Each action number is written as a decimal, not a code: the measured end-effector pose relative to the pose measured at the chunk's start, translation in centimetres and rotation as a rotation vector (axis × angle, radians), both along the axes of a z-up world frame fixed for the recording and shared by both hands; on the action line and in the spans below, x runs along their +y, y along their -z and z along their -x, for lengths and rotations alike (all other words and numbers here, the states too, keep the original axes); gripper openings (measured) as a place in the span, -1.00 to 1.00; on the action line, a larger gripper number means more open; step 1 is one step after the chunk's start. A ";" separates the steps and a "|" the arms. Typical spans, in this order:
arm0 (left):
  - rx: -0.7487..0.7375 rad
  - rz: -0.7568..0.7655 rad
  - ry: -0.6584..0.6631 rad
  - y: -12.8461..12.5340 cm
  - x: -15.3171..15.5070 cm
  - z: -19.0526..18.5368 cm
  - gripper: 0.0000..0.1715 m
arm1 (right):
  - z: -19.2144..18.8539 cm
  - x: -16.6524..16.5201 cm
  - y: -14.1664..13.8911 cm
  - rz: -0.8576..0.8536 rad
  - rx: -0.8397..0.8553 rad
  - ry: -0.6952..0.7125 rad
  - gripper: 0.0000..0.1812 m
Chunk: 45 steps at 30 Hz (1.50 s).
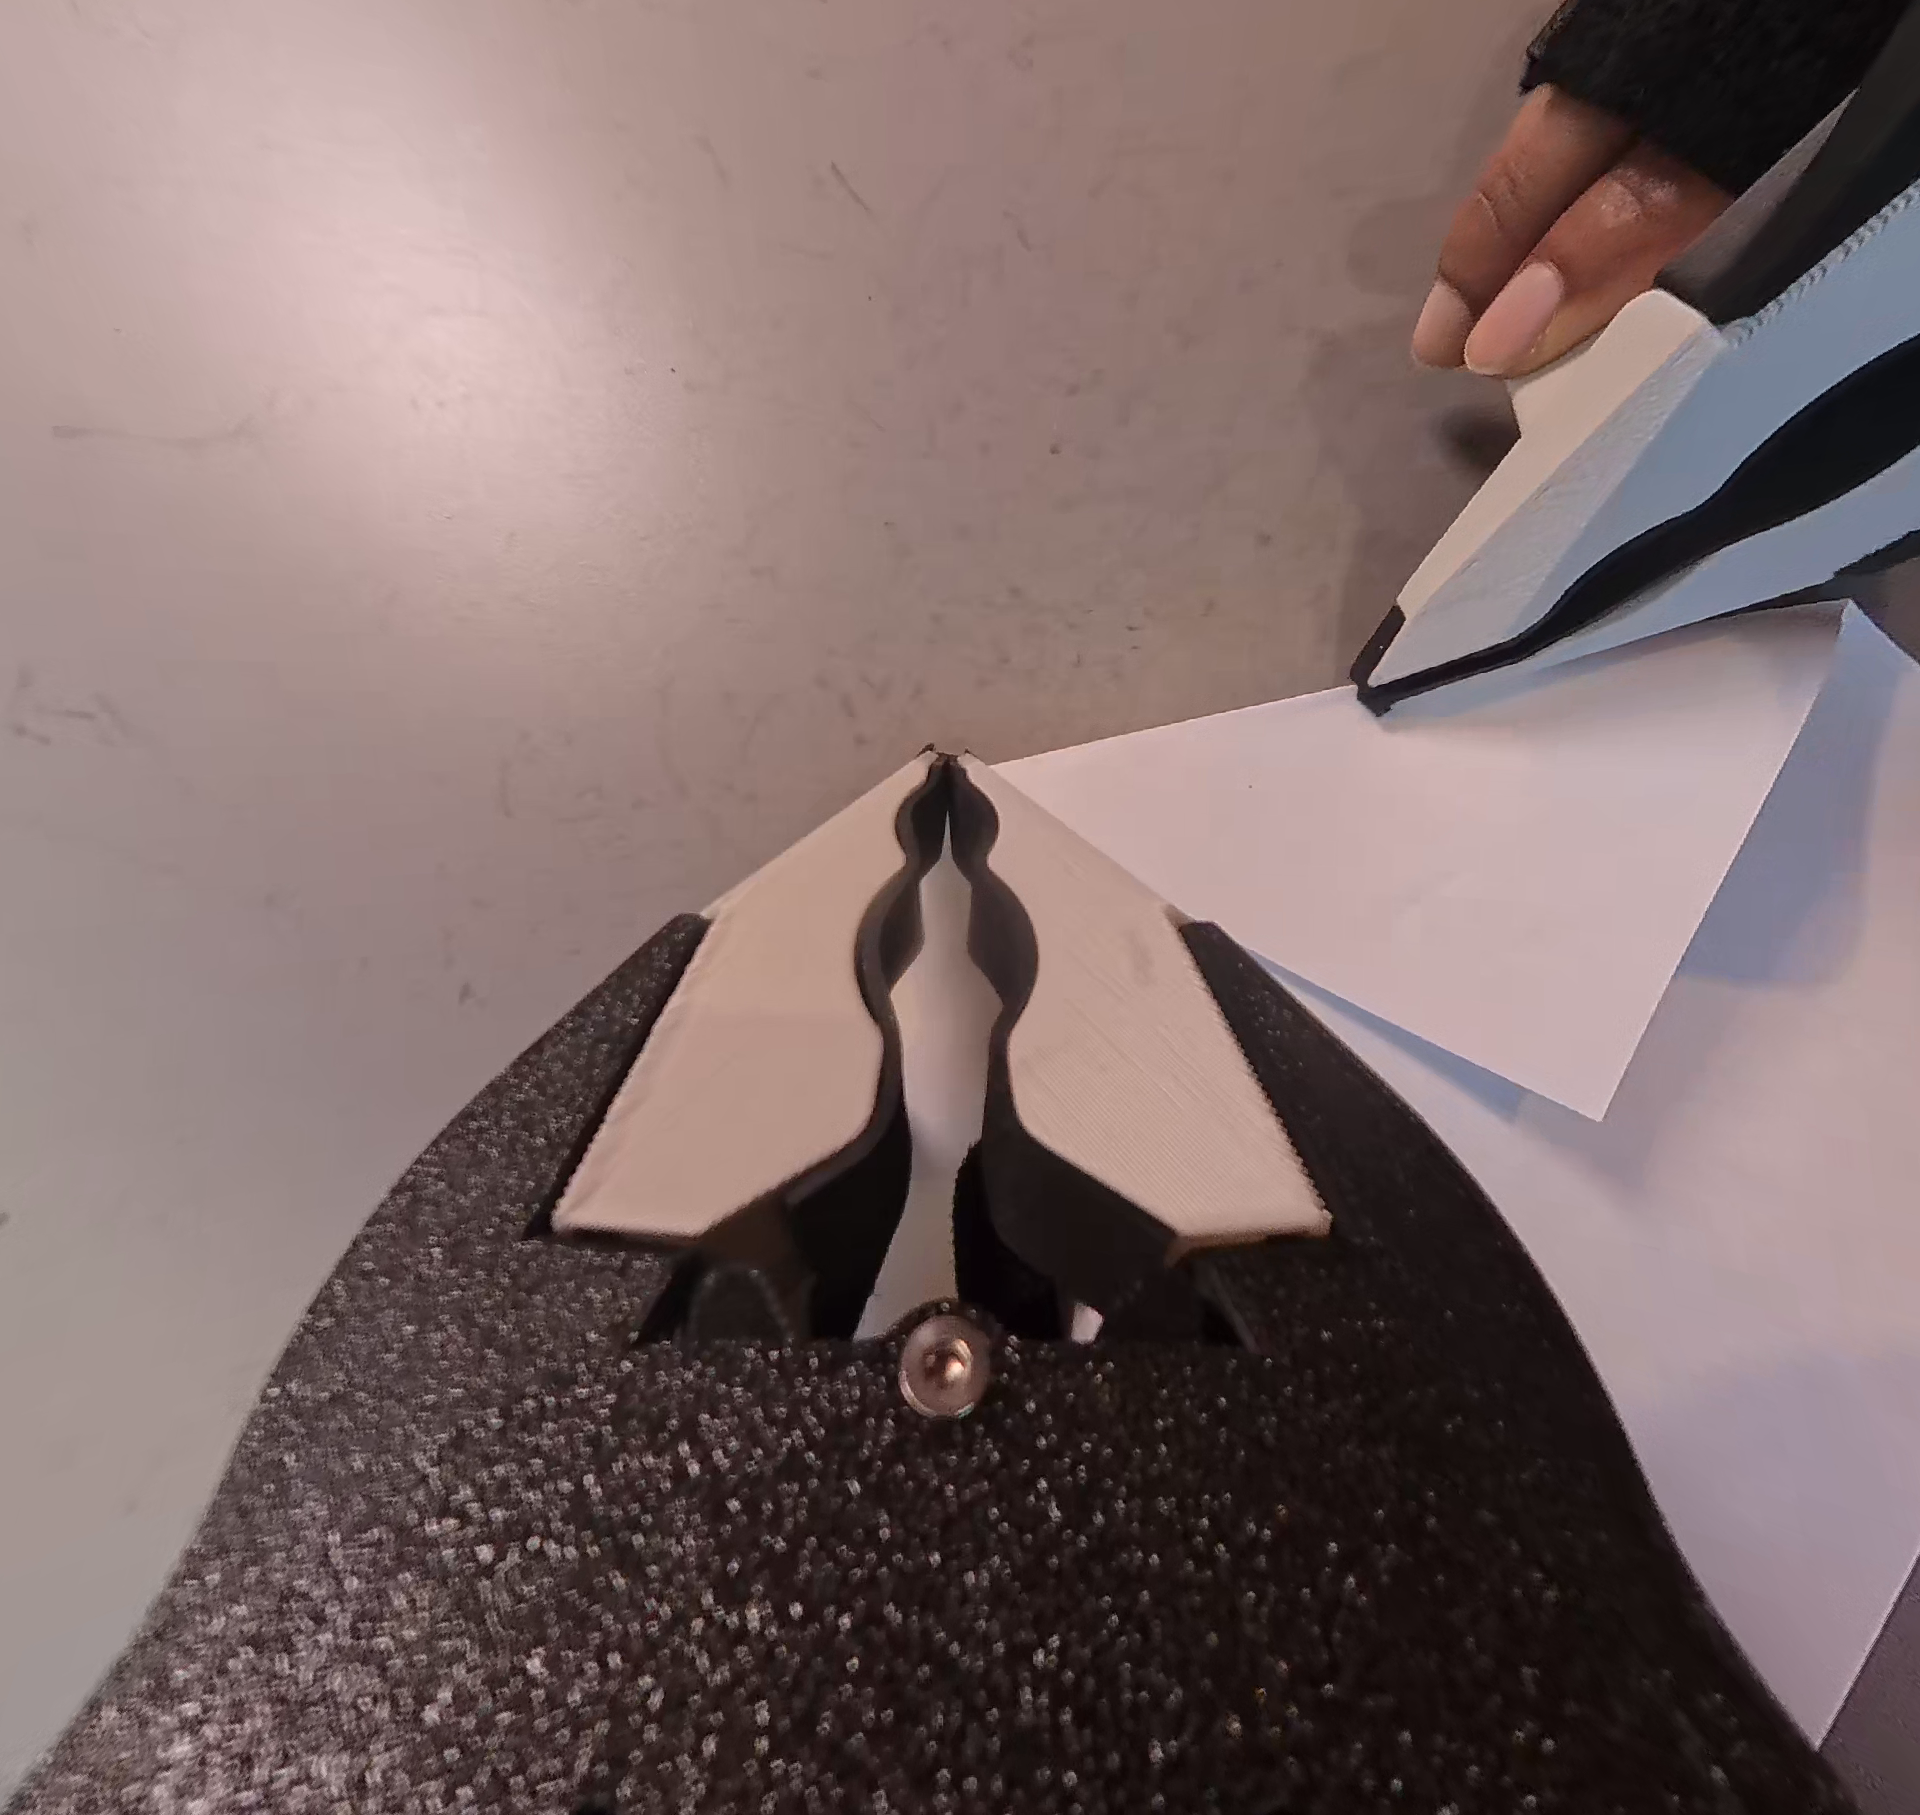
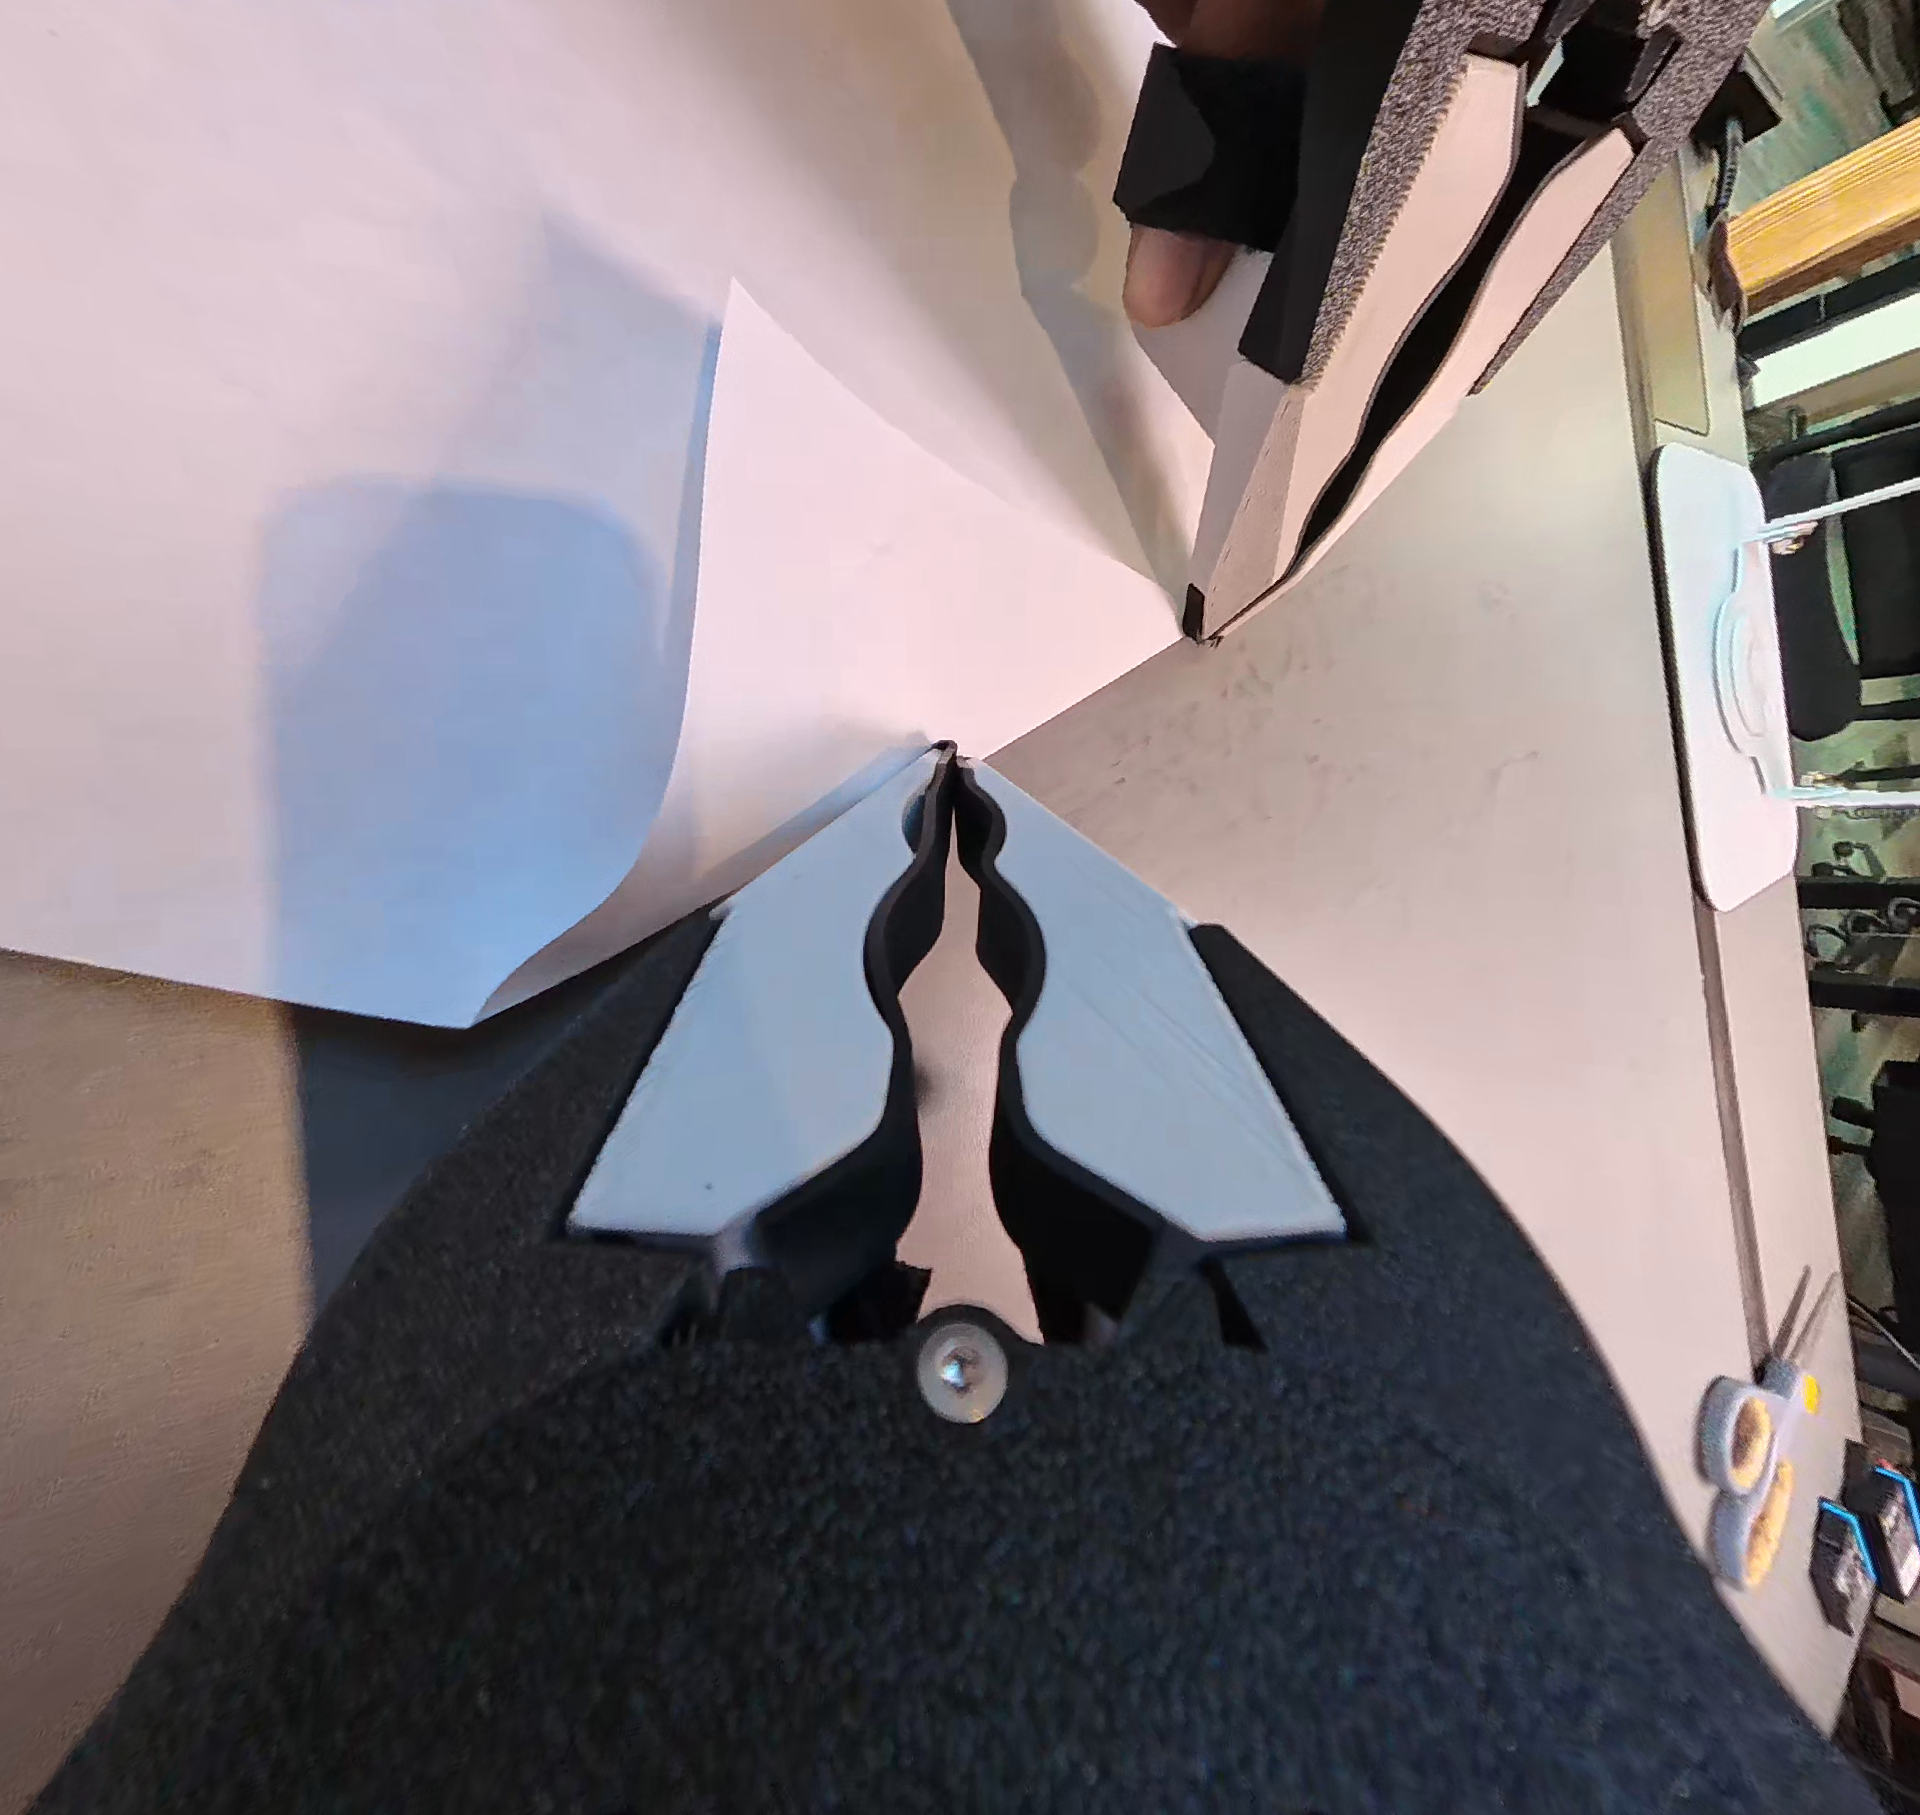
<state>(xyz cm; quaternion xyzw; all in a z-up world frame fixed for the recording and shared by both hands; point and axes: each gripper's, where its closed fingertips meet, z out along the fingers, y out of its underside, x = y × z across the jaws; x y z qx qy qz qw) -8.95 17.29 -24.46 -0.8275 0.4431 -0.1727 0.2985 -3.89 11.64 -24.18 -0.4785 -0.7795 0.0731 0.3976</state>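
Note:
A white paper sheet (image 1: pixel 1351 882) lies partly folded on a grey table (image 1: pixel 520 363). My left gripper (image 1: pixel 948 755) is shut, with its tips pinching one end of the paper's folded edge. My right gripper (image 1: pixel 1377 697) comes in from the upper right, held by a hand (image 1: pixel 1507 259), and is shut on the same edge farther along. In the right wrist view my right gripper (image 2: pixel 951 749) is shut at the edge of the paper (image 2: pixel 364 259), whose flap (image 2: pixel 883 539) curls up. The left gripper (image 2: pixel 1203 627) pinches that edge at the upper right.
At the table's right edge lie a white pad (image 2: pixel 1714 726) with a white item on it, grey-handled scissors (image 2: pixel 1745 1453) and small black boxes (image 2: pixel 1870 1547). Shelving and dark furniture stand beyond that edge. The tips of one gripper are about 8 cm away from the tips of the other.

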 end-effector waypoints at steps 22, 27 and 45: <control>0.009 -0.008 -0.003 0.0 0.0 0.0 -1.00 | -2.3 -2.5 -0.1 0.049 0.029 0.054 -1.00; 0.010 -0.011 -0.003 0.0 0.0 0.0 -1.00 | -3.0 -3.4 0.0 0.094 0.043 0.079 -1.00; 0.011 -0.020 0.002 0.0 0.0 0.0 -1.00 | -3.6 -2.8 -0.3 0.304 0.061 0.120 -1.00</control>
